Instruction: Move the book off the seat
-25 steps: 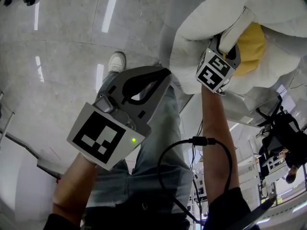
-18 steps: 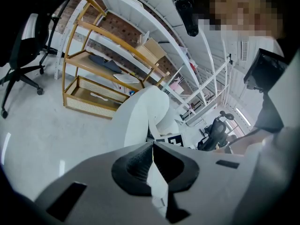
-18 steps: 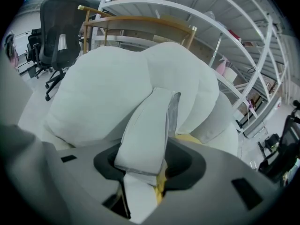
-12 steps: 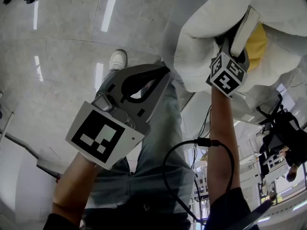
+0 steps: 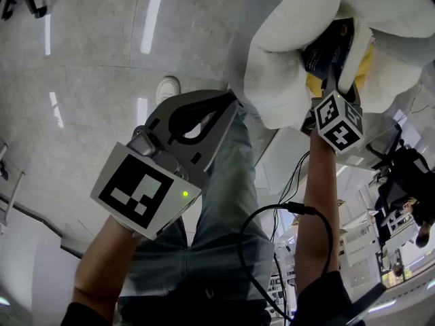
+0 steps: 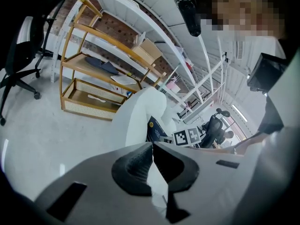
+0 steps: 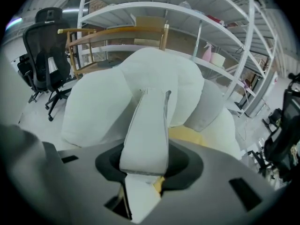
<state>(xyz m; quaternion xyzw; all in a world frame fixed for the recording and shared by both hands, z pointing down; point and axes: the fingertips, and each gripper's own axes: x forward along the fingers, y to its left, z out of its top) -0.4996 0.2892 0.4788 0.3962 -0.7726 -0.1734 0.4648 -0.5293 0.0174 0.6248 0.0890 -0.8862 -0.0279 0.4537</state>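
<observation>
Book [image 7: 147, 116] is standing on edge between the jaws of my right tongs [image 7: 147, 159], which are closing on it and gripping its covers, beside the yellow seat pad [image 7: 187, 136] of the white armchair [image 7: 93, 102]. My left tongs [image 6: 153, 147] are hanging clenched, empty, well apart from it.

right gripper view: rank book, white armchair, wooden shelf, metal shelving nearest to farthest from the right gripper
1. book, centre, in the closing jaws of the right gripper
2. white armchair, just behind the book
3. wooden shelf, behind the armchair, upper left
4. metal shelving, at the very back, along the top
</observation>
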